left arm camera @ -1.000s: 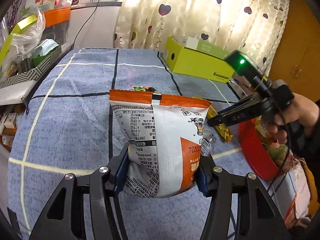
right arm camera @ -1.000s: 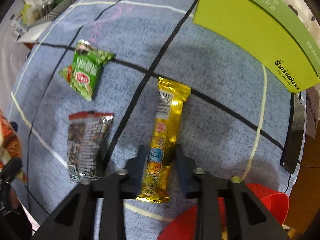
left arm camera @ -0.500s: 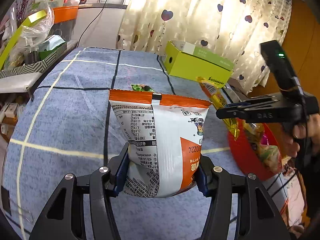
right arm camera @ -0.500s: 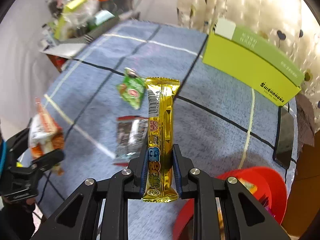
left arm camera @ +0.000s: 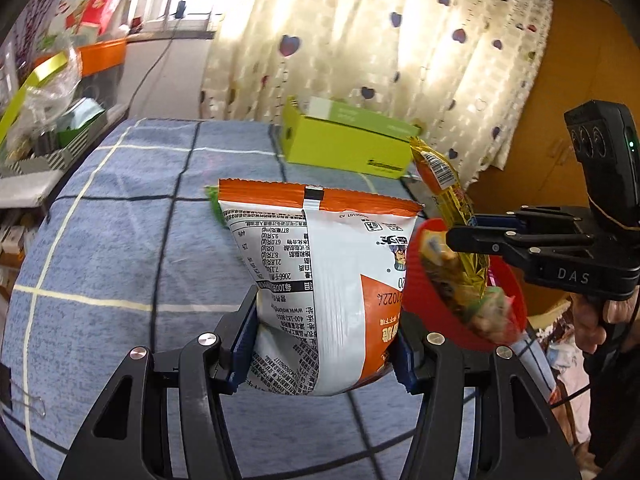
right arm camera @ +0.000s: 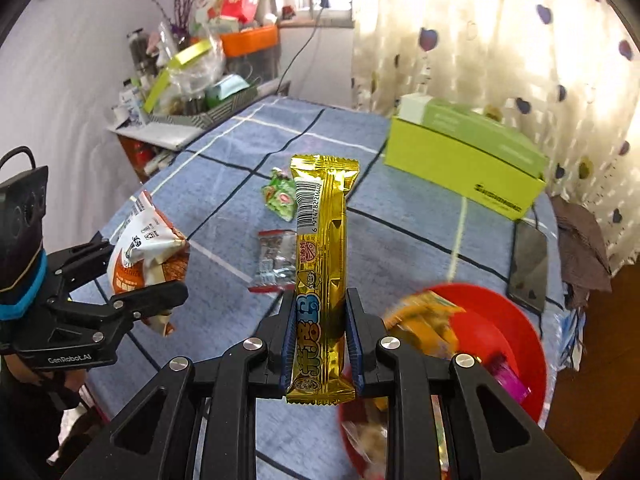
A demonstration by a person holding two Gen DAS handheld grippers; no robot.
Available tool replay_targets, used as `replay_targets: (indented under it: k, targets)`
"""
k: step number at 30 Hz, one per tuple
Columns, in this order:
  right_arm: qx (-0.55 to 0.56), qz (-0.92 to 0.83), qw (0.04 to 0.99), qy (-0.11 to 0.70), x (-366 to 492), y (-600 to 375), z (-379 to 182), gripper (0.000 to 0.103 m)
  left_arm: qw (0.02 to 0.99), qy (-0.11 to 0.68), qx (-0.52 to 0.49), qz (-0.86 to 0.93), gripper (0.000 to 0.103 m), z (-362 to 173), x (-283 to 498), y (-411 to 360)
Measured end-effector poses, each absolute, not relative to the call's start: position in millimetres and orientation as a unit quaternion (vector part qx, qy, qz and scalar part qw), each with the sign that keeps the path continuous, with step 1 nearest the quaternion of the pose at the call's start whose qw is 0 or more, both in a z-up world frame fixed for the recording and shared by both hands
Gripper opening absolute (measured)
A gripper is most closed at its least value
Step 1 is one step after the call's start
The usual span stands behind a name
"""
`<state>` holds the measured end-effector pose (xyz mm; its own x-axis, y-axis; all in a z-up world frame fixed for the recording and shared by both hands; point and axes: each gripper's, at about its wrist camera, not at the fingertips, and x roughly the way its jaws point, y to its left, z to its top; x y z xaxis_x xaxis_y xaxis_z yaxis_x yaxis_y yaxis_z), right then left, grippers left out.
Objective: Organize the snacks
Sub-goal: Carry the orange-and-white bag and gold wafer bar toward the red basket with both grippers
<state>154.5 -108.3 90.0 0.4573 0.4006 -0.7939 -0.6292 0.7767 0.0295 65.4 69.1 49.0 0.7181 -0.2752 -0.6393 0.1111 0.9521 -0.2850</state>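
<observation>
1. While the left gripper [left arm camera: 324,344] clamped the orange-and-white snack bag [left arm camera: 320,280] by its lower half, the bag stood upright between the blue pads, its printed back facing the left wrist camera.
2. The bag hung clear of the blue checked tablecloth [left arm camera: 120,240], lifted above it.
3. The right gripper [right arm camera: 322,344] was clenched on a long gold snack bar [right arm camera: 322,264], gripping its lower part so the barcode end pointed up and away.
4. From the left wrist view, that bar [left arm camera: 448,196] was tilted in the air, its lower end hanging over the red bowl [left arm camera: 424,300].
5. The red bowl [right arm camera: 516,328] sat at the near right edge of the table and already held several wrapped snacks; which ones was too blurred to tell.
6. 2 small packets lay loose on the cloth: a green one [right arm camera: 280,196] farther off and a clear one with red edges [right arm camera: 274,260] nearer, just apart from each other.
7. A lime-green box [right arm camera: 460,160] stood near the far edge, by the heart-patterned curtain [right arm camera: 500,40].
8. A dark phone [right arm camera: 528,260] lay flat on the cloth between the box and the bowl.
</observation>
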Motion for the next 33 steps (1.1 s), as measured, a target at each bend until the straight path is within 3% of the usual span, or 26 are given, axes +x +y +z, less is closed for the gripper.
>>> replay_targets:
  k: [16, 33]
  targets:
    - [-0.074, 0.23, 0.874, 0.422, 159.9, -226.5, 87.4, 0.02, 0.911, 0.367, -0.07, -0.176, 0.057, 64.0, 81.1, -23.1]
    - [-0.037, 0.211, 0.858, 0.467, 174.4, -251.3, 41.0, 0.02, 0.903, 0.374, -0.048, -0.207, 0.057, 66.8, 96.7, -62.0]
